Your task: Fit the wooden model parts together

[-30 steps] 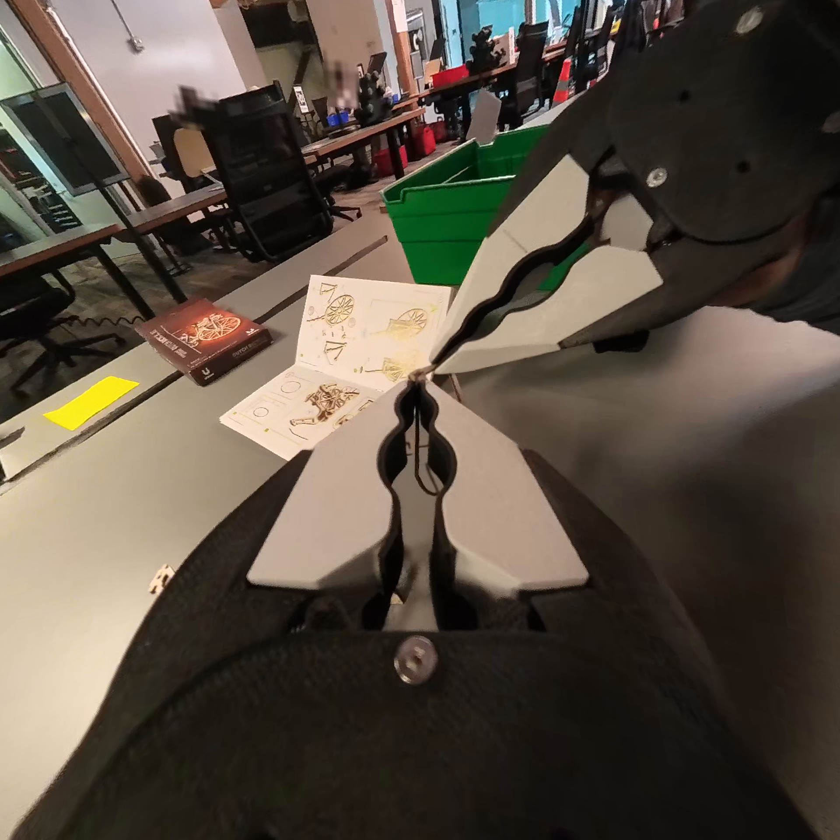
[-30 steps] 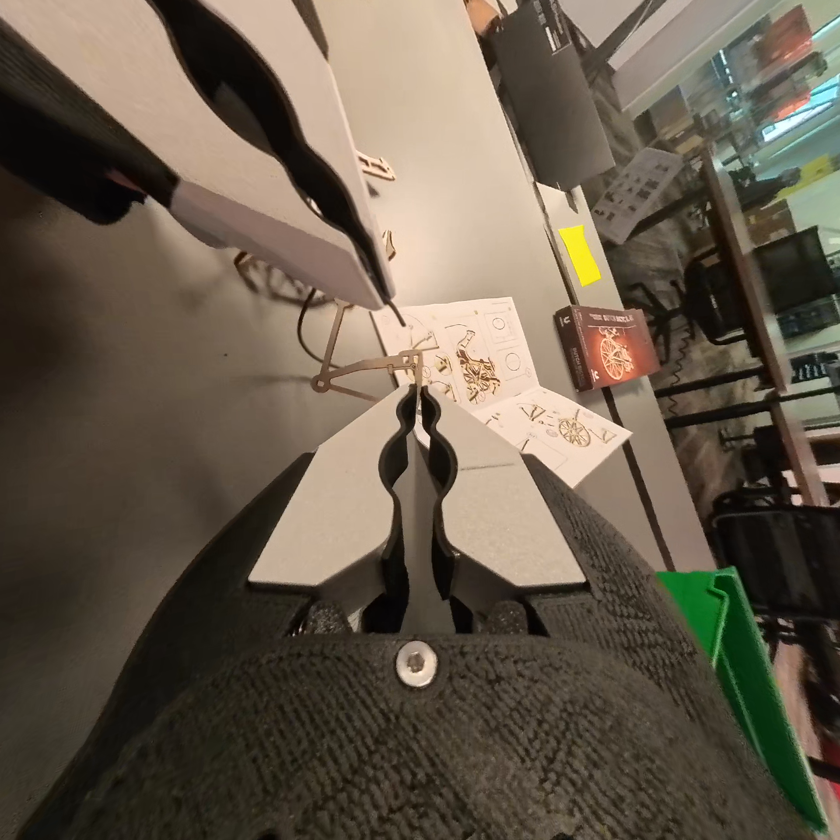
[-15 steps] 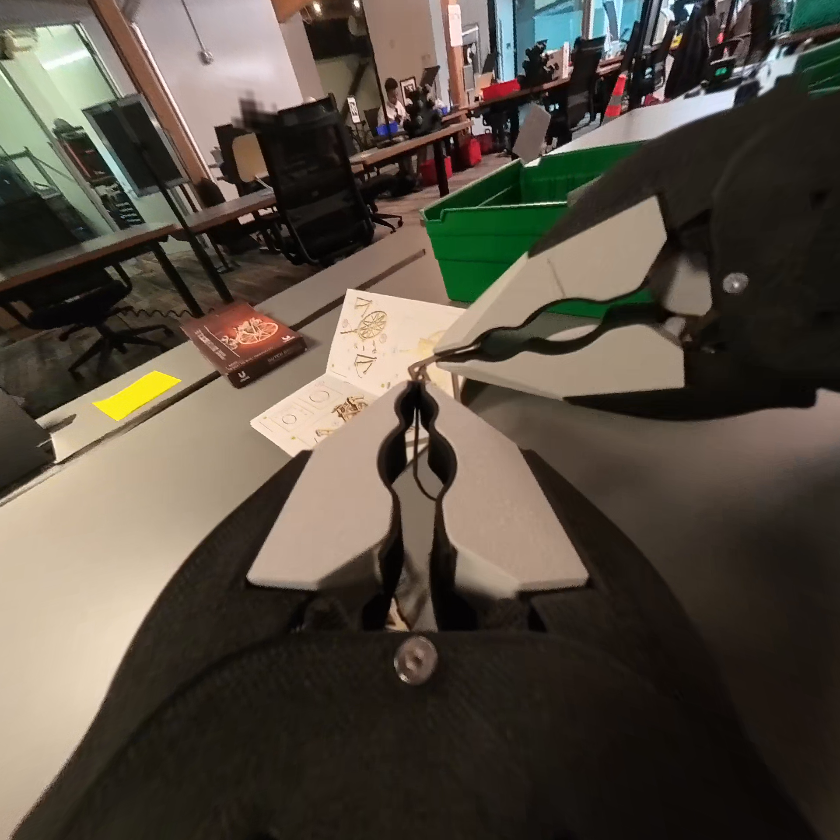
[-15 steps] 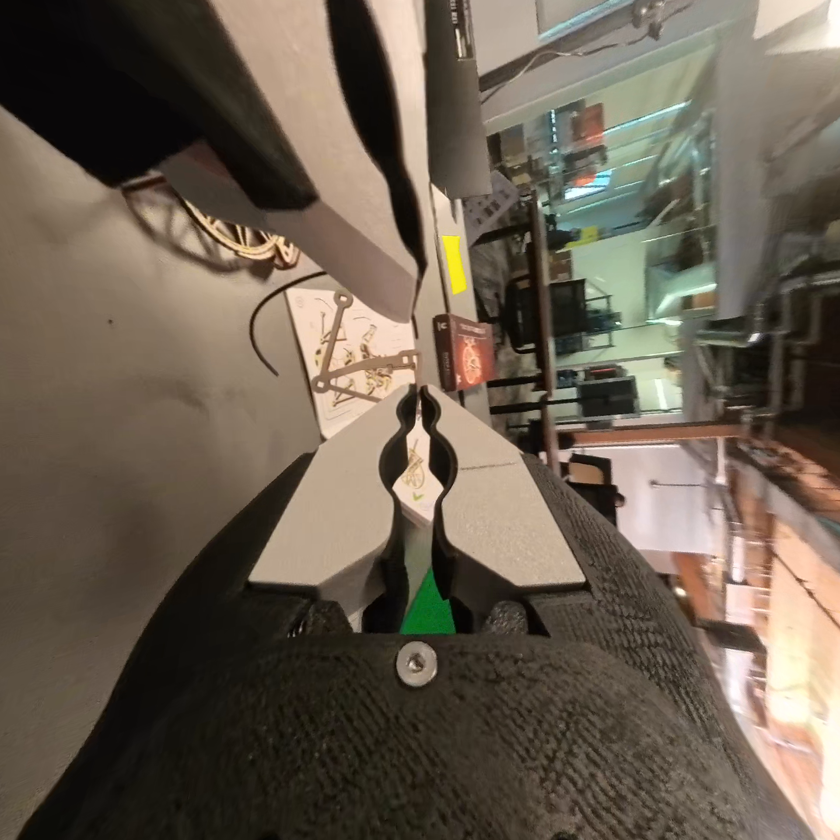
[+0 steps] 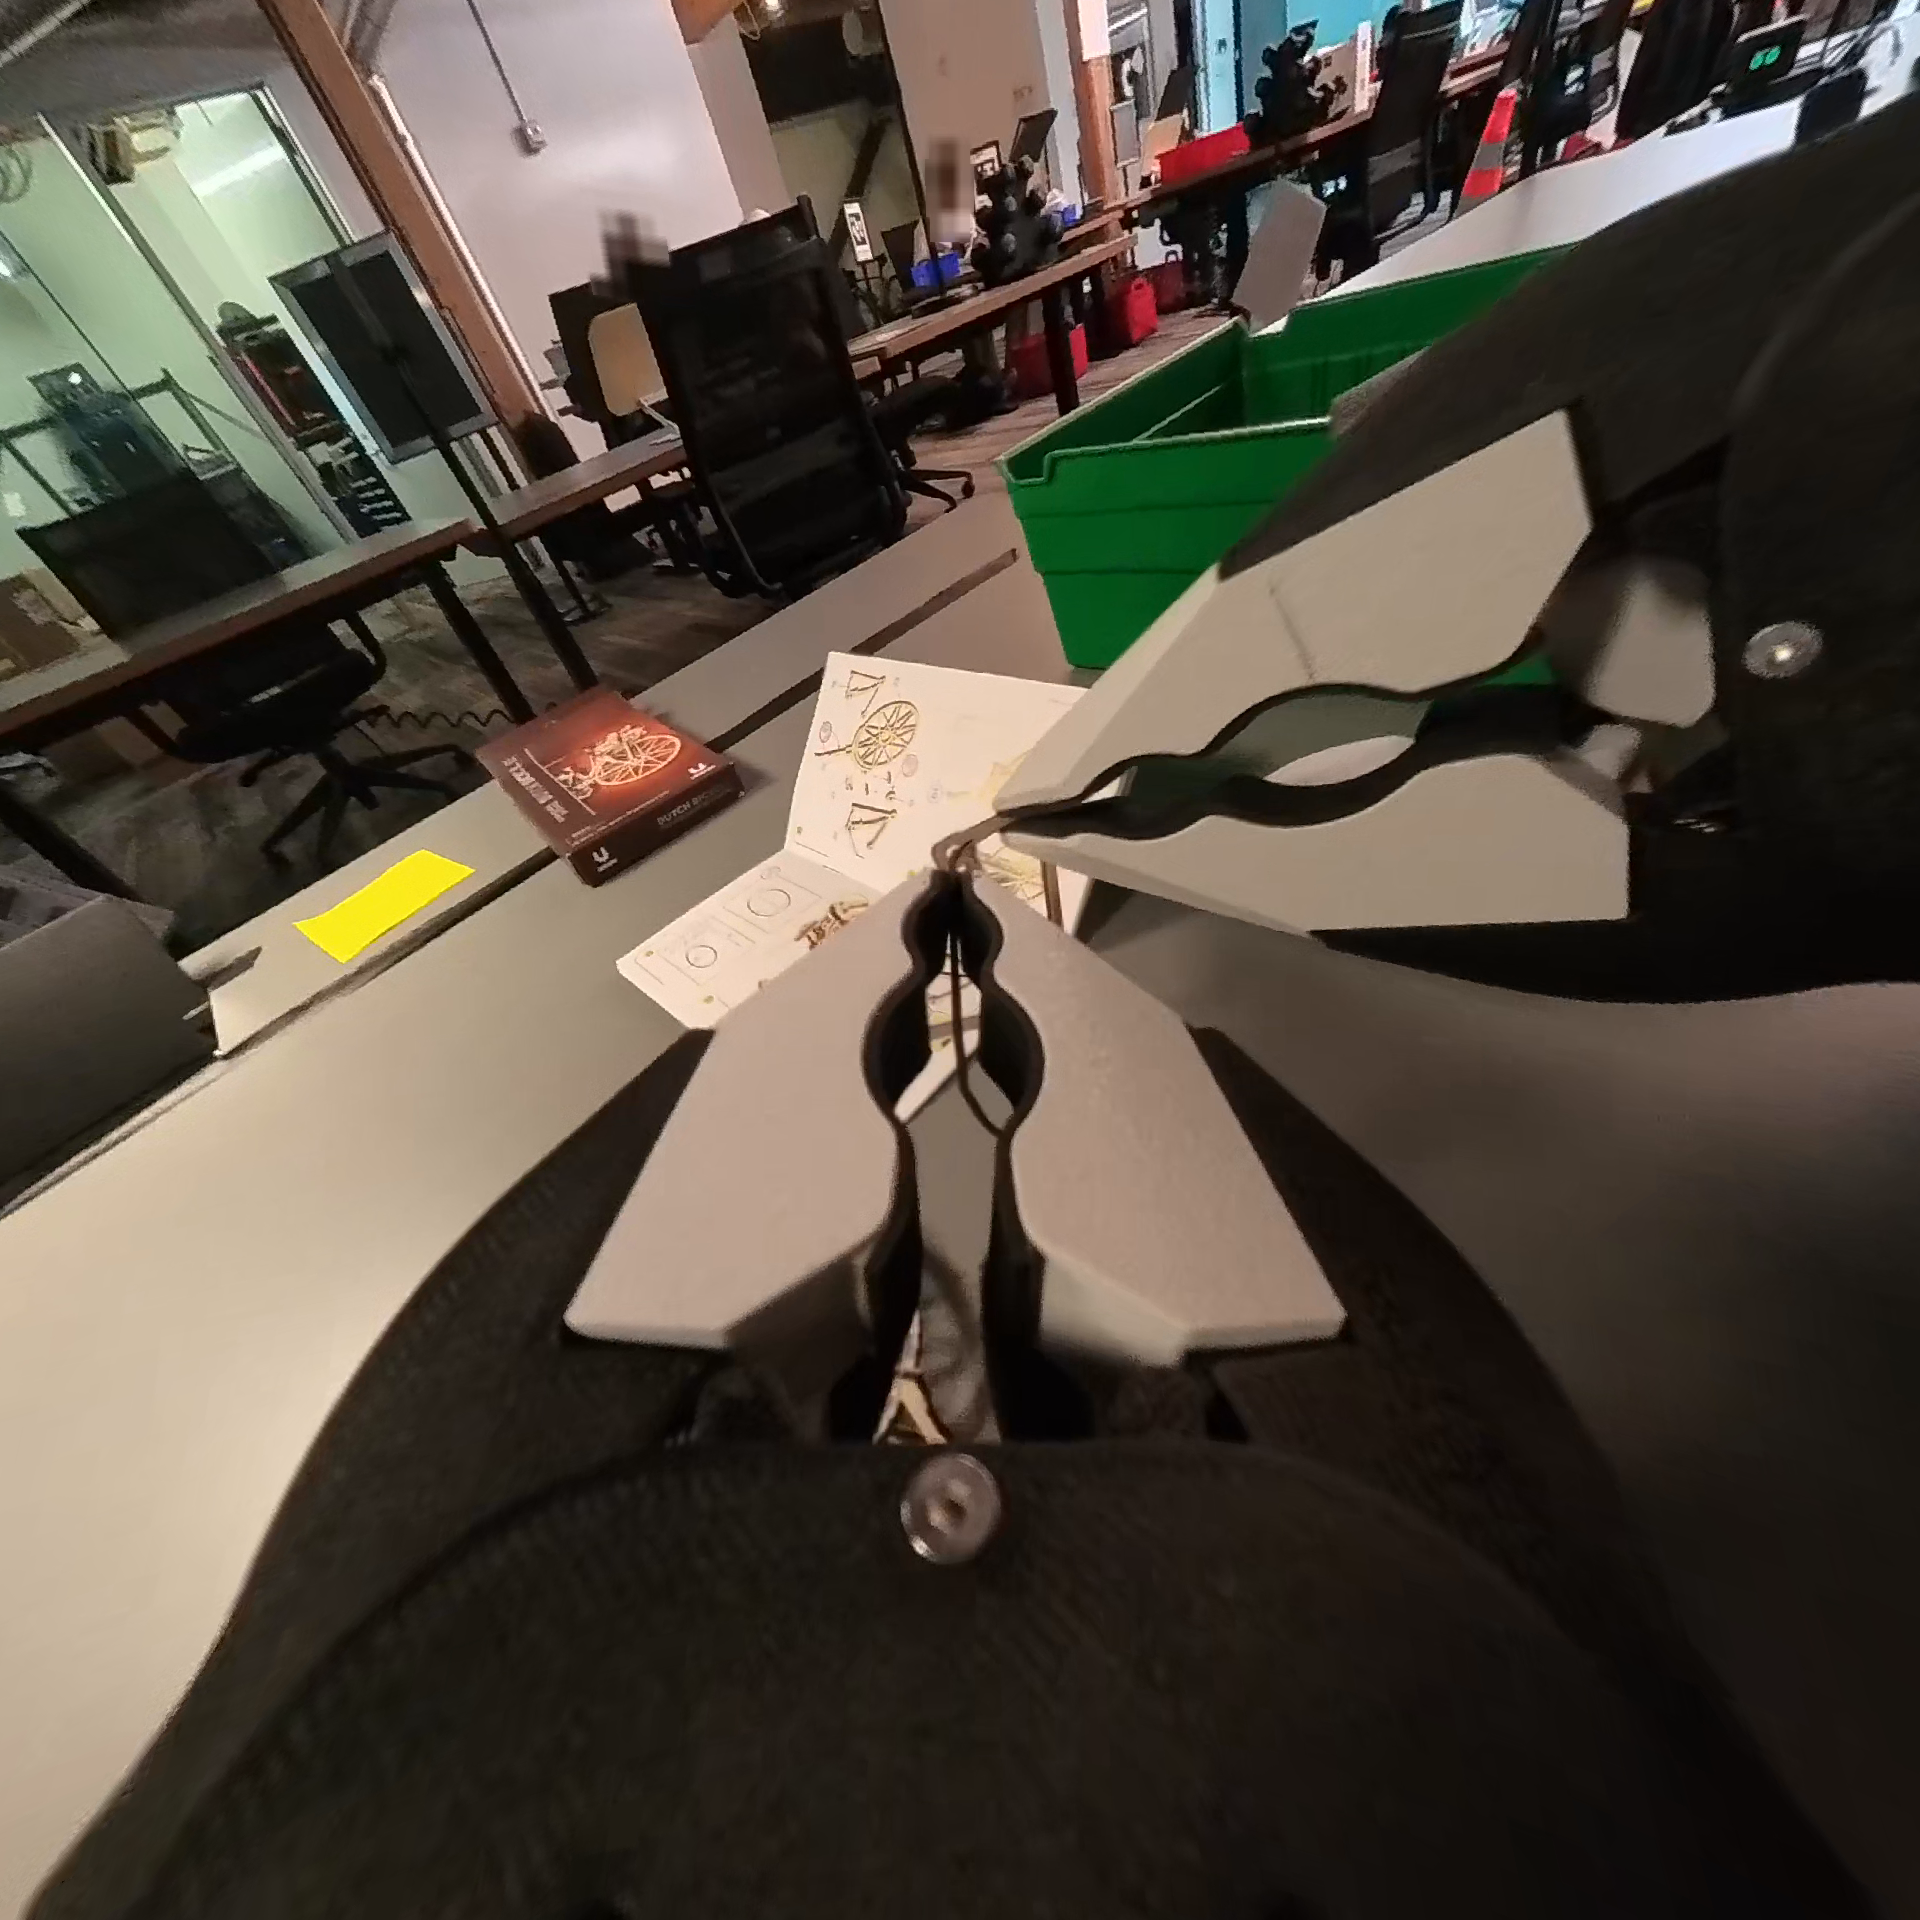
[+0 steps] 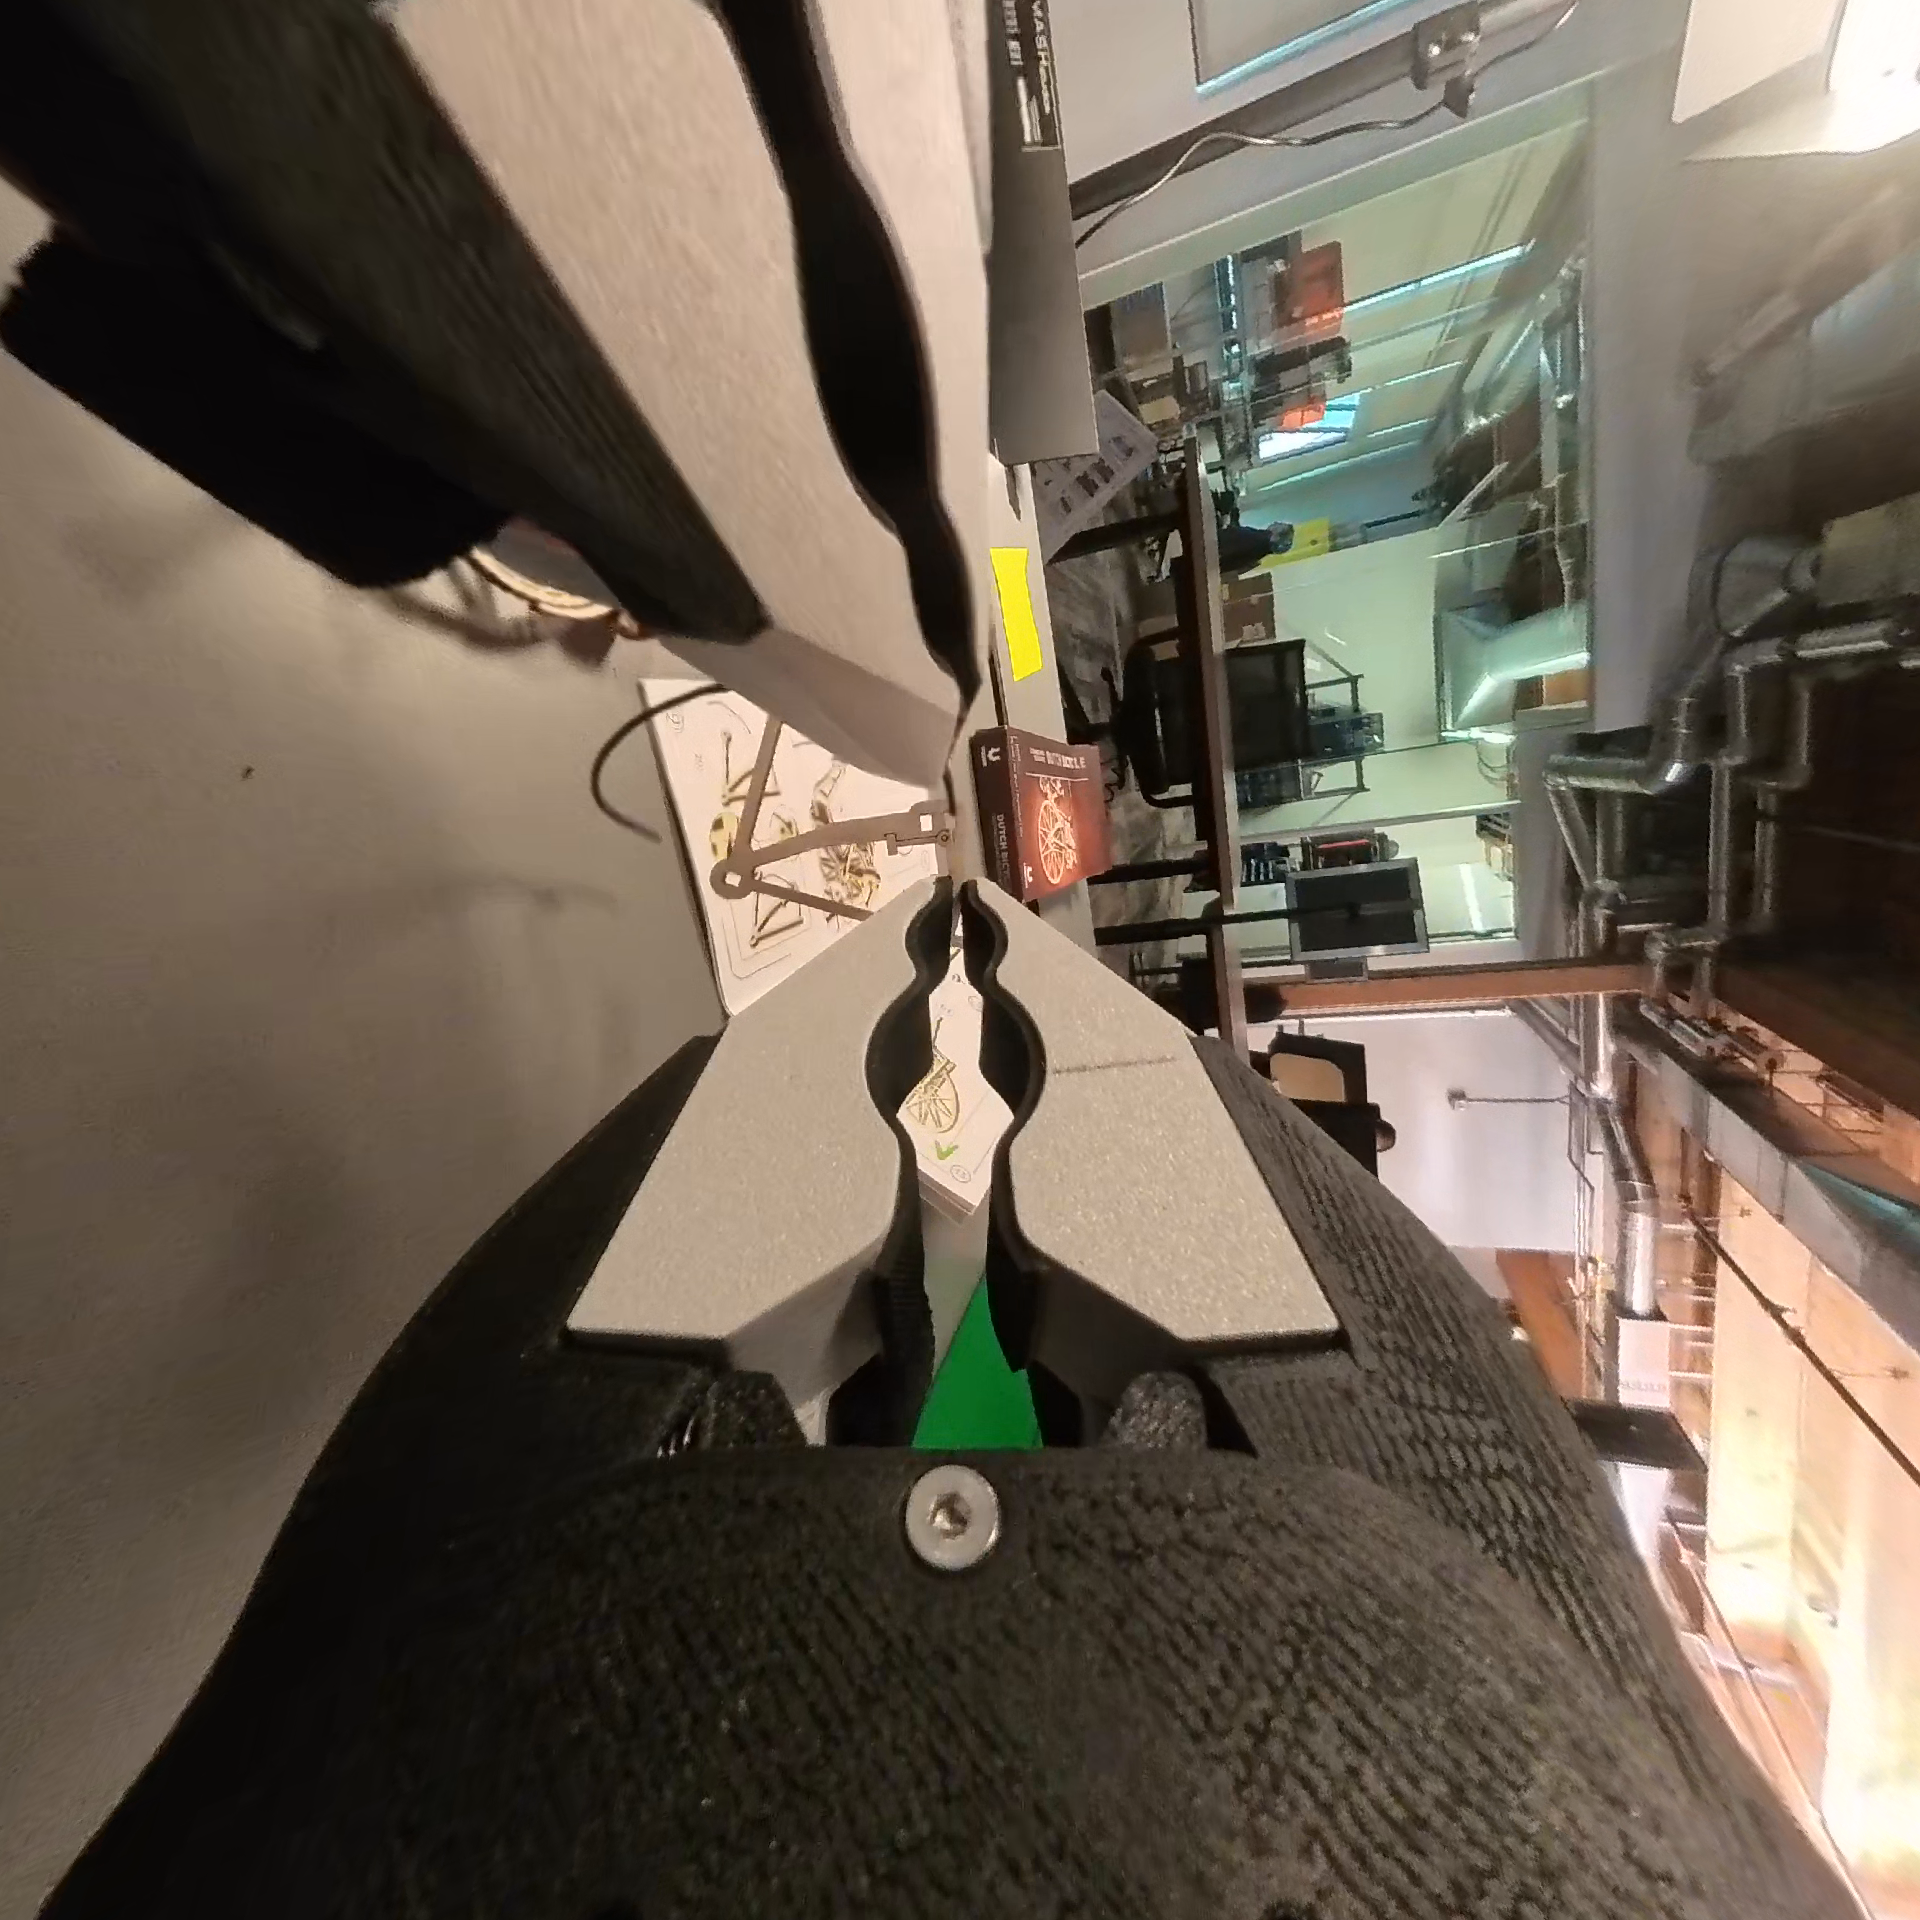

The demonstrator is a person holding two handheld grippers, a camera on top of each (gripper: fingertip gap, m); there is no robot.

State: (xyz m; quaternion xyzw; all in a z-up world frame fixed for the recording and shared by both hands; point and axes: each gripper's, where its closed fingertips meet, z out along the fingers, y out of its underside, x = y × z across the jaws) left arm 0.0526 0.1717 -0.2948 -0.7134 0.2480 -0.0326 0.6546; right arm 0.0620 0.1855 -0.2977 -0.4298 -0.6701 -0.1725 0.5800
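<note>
My left gripper (image 5: 951, 888) is shut on a thin dark curved strip (image 5: 971, 1060), whose loop shows between its fingers and in the right wrist view (image 6: 613, 769). My right gripper (image 6: 954, 891) is shut on the end of a thin wooden bicycle-frame part (image 6: 821, 836), which sticks out to the left over the booklet. The two grippers meet tip to tip above the grey table (image 5: 312, 1195): the right gripper (image 5: 1003, 821) comes in from the right, and the left gripper (image 6: 961, 717) comes down from the upper left. The joint between the parts is hidden by the tips.
An open instruction booklet (image 5: 883, 748) lies just beyond the tips. A dark box (image 5: 613, 774) and a yellow tape strip (image 5: 384, 899) lie to its left. A green bin (image 5: 1164, 520) stands behind right. Loose wooden parts (image 6: 540, 608) lie under the left gripper. Only a small space, under 4 cm, lies between the two pairs of fingers.
Both grippers have tilted and risen while staying tip to tip. The right gripper has rolled, so the table now stands at the left of its view. Both grips are unchanged.
</note>
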